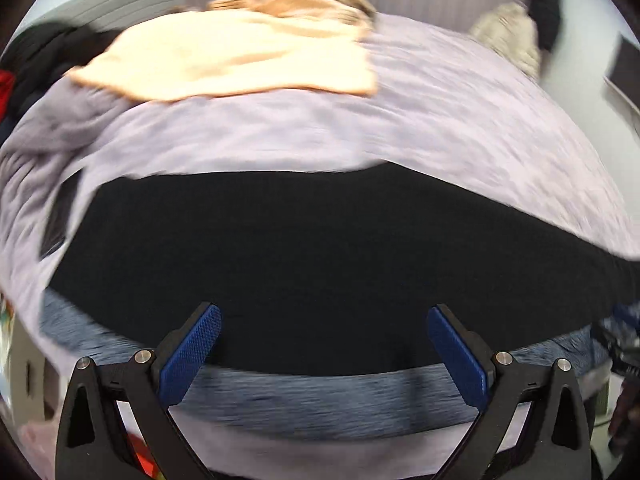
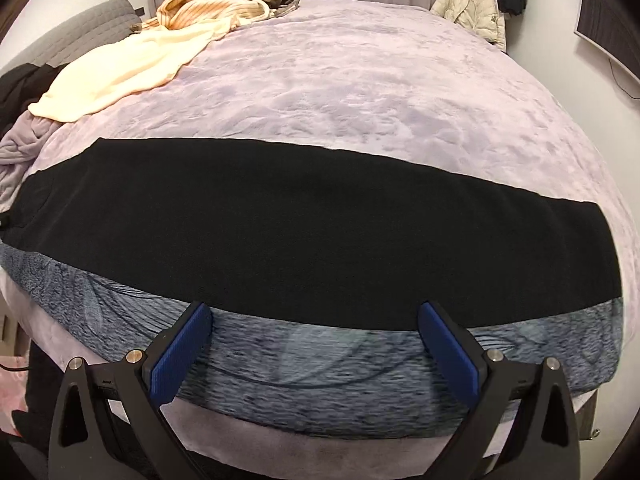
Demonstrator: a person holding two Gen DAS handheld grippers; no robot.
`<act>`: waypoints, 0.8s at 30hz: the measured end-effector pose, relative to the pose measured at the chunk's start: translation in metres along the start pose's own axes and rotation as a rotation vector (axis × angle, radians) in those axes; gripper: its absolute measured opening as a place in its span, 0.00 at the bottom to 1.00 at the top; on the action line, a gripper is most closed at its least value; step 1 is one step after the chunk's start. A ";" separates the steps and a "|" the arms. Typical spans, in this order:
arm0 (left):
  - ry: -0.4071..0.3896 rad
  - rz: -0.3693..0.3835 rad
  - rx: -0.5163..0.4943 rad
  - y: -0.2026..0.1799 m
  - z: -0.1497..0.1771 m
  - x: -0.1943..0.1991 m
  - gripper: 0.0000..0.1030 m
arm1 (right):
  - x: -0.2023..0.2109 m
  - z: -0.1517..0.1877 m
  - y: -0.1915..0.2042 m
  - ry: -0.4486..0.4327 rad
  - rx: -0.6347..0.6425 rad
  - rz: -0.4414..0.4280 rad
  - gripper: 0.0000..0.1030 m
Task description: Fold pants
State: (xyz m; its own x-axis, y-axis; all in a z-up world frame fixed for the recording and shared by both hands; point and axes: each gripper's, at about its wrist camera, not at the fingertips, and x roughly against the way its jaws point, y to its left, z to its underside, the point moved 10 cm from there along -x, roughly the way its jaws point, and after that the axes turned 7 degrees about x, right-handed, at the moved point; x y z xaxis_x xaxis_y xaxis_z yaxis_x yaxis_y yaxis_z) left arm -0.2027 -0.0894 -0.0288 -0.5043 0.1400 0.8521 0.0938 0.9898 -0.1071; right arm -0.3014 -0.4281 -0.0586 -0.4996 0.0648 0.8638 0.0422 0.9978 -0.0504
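Black pants (image 2: 312, 232) lie flat and stretched left to right across the near part of a bed, seen as a long dark band (image 1: 320, 264) in both wrist views. My left gripper (image 1: 324, 320) is open, its blue pads wide apart just above the near edge of the pants, holding nothing. My right gripper (image 2: 316, 316) is also open and empty, hovering over the near hem where the pants meet a blue-grey knit strip (image 2: 320, 364). The left wrist view is blurred by motion.
The bed has a lilac fleece blanket (image 2: 380, 92). A cream garment (image 2: 120, 68) and a striped beige one (image 2: 216, 4) lie at the far left. A pale puffer jacket (image 2: 472, 4) hangs at the far right by a dark one. Dark clothes pile at the left edge (image 1: 44, 56).
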 end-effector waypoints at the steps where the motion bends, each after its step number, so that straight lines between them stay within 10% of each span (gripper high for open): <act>1: 0.015 0.012 -0.032 -0.019 0.003 -0.006 1.00 | 0.002 0.002 -0.011 -0.003 -0.012 0.017 1.00; 7: 0.082 0.002 -0.133 -0.090 0.023 -0.041 1.00 | 0.012 0.029 -0.119 -0.002 -0.179 0.156 1.00; 12: 0.065 0.002 -0.151 -0.125 0.012 -0.034 1.00 | 0.047 0.033 -0.119 -0.049 -0.162 0.178 1.00; 24: 0.112 0.021 -0.248 -0.232 0.029 -0.057 1.00 | 0.040 0.091 -0.104 -0.096 -0.364 -0.168 1.00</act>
State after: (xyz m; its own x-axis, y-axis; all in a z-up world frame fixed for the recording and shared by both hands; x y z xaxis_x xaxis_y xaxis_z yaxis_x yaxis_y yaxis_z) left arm -0.2207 -0.3258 -0.0675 -0.4029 0.1427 0.9041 0.3178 0.9481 -0.0081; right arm -0.4042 -0.5286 -0.0647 -0.6036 -0.0809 0.7932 0.2479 0.9265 0.2831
